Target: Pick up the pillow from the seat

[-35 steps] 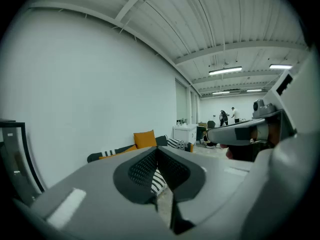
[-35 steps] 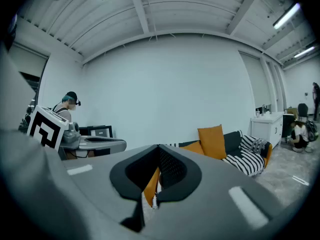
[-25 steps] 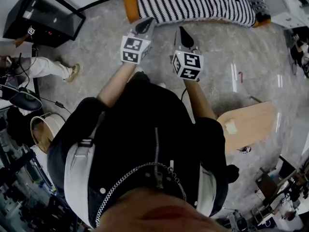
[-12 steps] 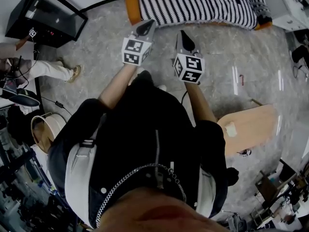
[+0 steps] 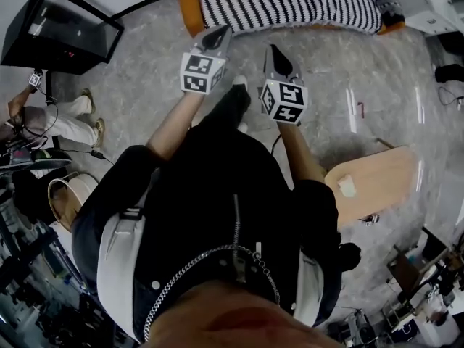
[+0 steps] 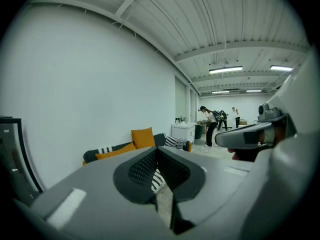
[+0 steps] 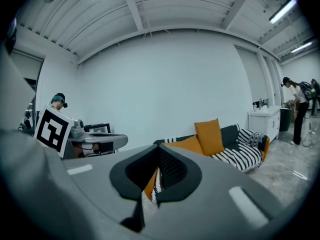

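While both grippers are held side by side well short of the sofa (image 5: 194,6), pointing toward it, the left gripper (image 5: 216,38) has its jaws pressed together with nothing between them; the right gripper (image 5: 276,55) is likewise closed and empty. Orange pillow (image 7: 209,136) stands upright on the sofa seat, leaning on the backrest; a second orange cushion (image 7: 184,146) lies tilted just beside it; a black-and-white striped cover (image 7: 239,156) drapes the rest of the sofa seat.
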